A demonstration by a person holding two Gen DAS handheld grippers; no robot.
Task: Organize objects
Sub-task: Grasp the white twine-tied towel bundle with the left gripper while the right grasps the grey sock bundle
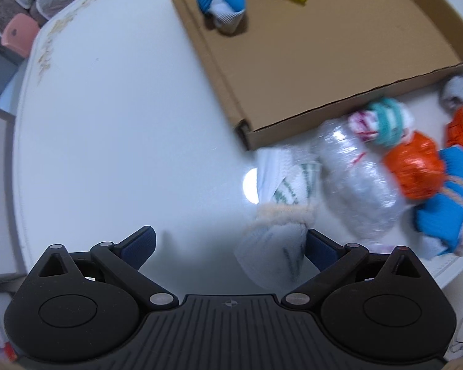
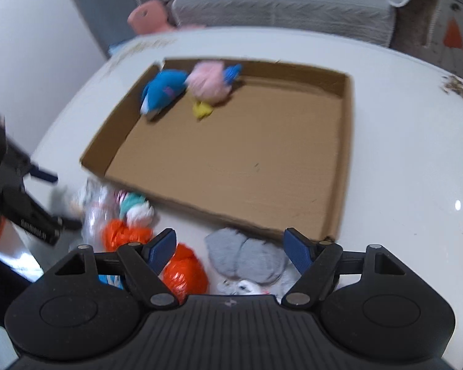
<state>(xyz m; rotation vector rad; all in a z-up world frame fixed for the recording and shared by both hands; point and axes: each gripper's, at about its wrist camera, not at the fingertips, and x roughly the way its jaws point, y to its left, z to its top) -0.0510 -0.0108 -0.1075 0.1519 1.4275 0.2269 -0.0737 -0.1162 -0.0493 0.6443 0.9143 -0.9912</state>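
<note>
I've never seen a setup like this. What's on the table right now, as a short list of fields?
table: white
box: shallow cardboard, open top
in box: blue bundle, pink bundle, at the far left corner
outside box: grey bundle, orange bundles, white bundle, more, along the near wall
left tool: open, holding nothing, white bundle between its fingers
right tool: open, over the grey bundle
sharpness: blurred

White bench (image 2: 401,154) with a faint floral edge print; brown cardboard box (image 2: 231,160) holding a blue-and-white sock roll (image 2: 163,92) and a pink roll (image 2: 208,84). Outside: orange bundles (image 2: 185,273), grey socks (image 2: 247,260), white sock with green stripes (image 1: 281,185). Fingers (image 2: 296,249) dark blue on black.
</note>
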